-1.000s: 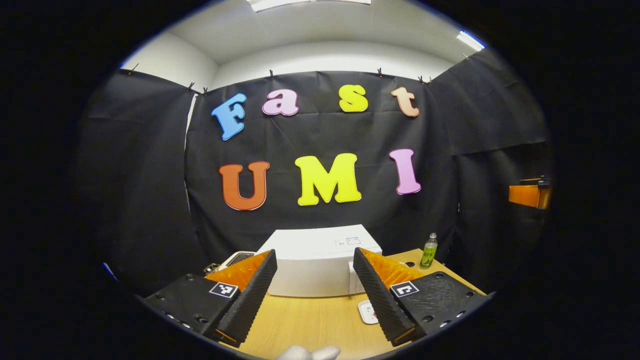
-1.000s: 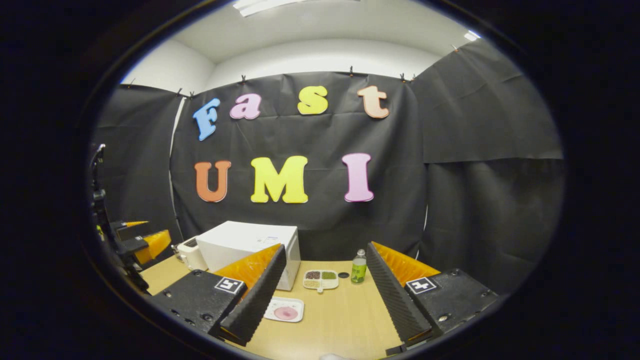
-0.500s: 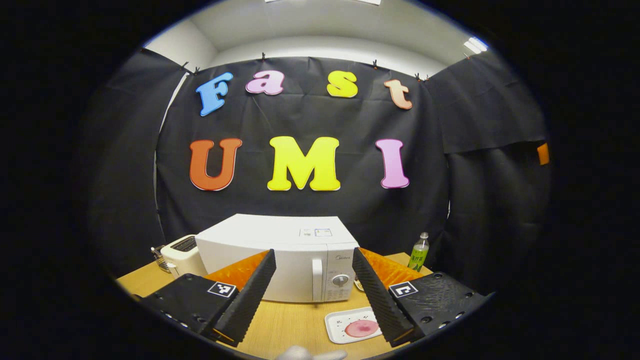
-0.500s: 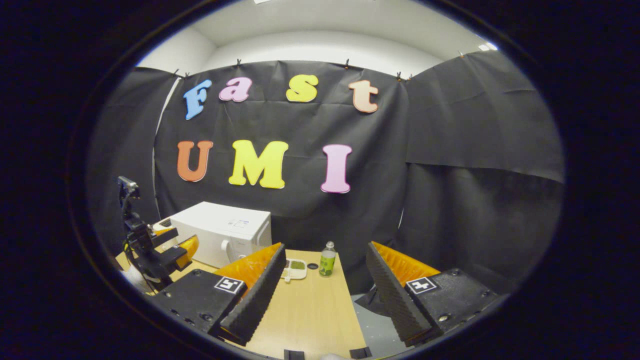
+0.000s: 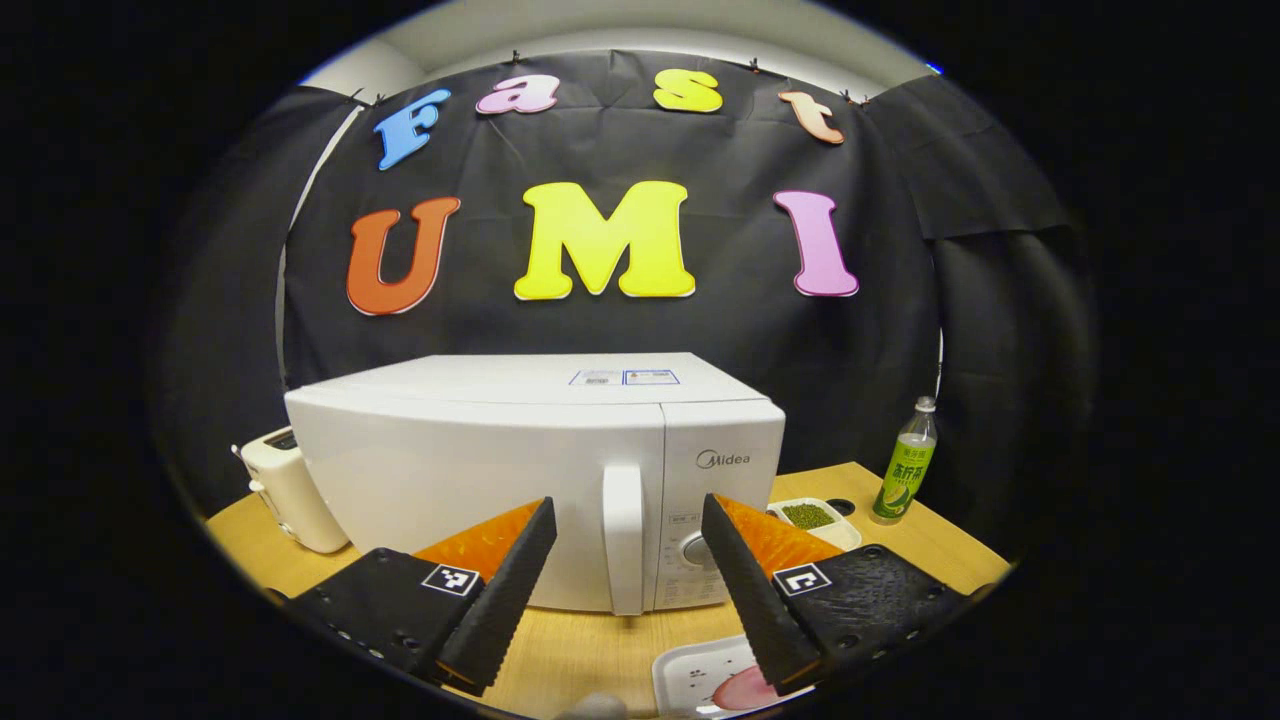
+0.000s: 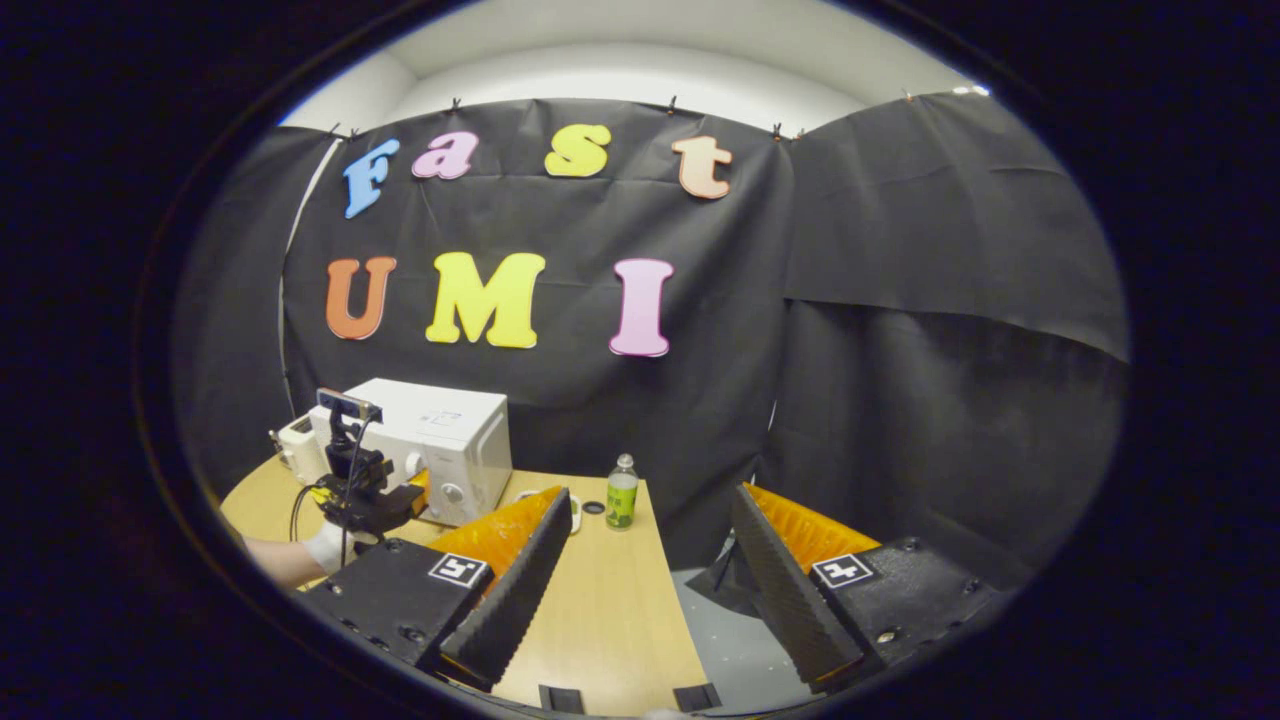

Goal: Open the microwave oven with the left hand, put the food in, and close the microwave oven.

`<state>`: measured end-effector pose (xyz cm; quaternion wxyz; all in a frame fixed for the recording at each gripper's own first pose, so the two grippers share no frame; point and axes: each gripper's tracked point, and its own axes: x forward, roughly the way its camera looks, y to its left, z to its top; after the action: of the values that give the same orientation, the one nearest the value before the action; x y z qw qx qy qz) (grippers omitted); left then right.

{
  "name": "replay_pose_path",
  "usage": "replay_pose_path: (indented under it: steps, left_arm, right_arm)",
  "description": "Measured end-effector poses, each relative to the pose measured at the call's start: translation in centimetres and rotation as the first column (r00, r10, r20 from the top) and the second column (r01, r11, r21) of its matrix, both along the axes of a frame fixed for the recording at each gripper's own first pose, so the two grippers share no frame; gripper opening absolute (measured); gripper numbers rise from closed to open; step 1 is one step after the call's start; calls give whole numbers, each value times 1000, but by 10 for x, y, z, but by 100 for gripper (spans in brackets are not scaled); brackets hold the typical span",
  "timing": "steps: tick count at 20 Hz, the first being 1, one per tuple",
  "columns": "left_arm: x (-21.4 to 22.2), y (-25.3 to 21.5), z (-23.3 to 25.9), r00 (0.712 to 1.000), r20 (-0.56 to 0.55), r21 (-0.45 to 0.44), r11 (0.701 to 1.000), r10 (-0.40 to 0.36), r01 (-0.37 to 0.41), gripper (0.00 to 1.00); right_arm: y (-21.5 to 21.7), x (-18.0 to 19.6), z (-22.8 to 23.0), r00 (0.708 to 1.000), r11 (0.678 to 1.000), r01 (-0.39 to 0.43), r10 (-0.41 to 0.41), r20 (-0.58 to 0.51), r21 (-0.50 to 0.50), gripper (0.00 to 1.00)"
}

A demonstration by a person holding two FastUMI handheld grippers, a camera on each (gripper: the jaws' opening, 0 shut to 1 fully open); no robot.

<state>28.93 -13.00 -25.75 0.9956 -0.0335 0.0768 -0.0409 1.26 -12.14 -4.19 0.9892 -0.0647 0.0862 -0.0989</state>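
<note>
microwave door shut, now much nearer; left gripper, fingers apart, has closed in on its handle. right gripper spread, empty.

- The left gripper hid the lower corners of the microwave's front behind its spread fingers, so the base could not be followed there.
- One finger covered part of the white plate — the pink food on it was also cut by the view's lower edge.
- The toaster was half hidden behind the microwave's side.
- The panel print beside the knob was too small to tell.
- In the right gripper view, the hand holding the far gripper was cut off at the rim — its jaws could not be judged from there.
- The sectioned dish was mostly hidden behind a finger.
</note>
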Motion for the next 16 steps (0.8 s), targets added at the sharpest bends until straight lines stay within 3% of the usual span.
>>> replay_pose_path:
  steps: [3,5,6,7,8,9,10,11,12,13,14,16]
  left_arm:
    - [14,-7,-16,999,-28,-18,1000,-22,21,86]
    - [16,-8,-21,998,-38,-22,999,-43,42,70]
    - [16,-6,-24,998,-45,-27,998,-53,52,64]
    - [17,-3,-26,998,-48,-30,999,-45,44,63]
    - [17,6,-28,998,-56,-9,1000,-18,17,42]
    - [23,9,-29,998,-52,-15,1000,-22,21,47]
    - [19,3,-26,998,-50,-26,999,-31,29,35]
    - [19,1,-29,999,-44,-14,1000,-21,20,34]
    - [20,3,-27,999,-34,13,1000,-22,22,25]
    - [20,5,-27,999,-33,13,1000,-19,20,25]
    - [20,4,-27,999,-32,0,1000,-21,21,17]
    - [18,5,-29,999,-39,-26,999,-23,22,17]
  right_arm:
    - [-6,-1,-5,1000,1000,20,-20,-23,-6,100]
    - [-5,2,-8,999,1000,17,-17,-39,-8,96]
    - [-3,3,-6,999,1000,14,-14,-40,-15,100]
    - [-1,5,-2,999,1000,8,-9,-38,-23,100]
    - [2,7,-1,999,999,1,-3,-42,-36,100]
    - [5,8,0,999,999,-10,8,-41,-43,100]
    - [8,10,3,999,999,-21,19,-44,-49,97]
    - [12,13,4,999,999,-30,28,-46,-46,100]
    - [16,16,4,998,998,-43,41,-50,-43,100]
    - [19,19,3,997,998,-54,52,-59,-43,100]
    - [22,21,2,996,997,-67,63,-68,-49,97]
    - [29,26,1,992,994,-93,87,-86,-63,100]
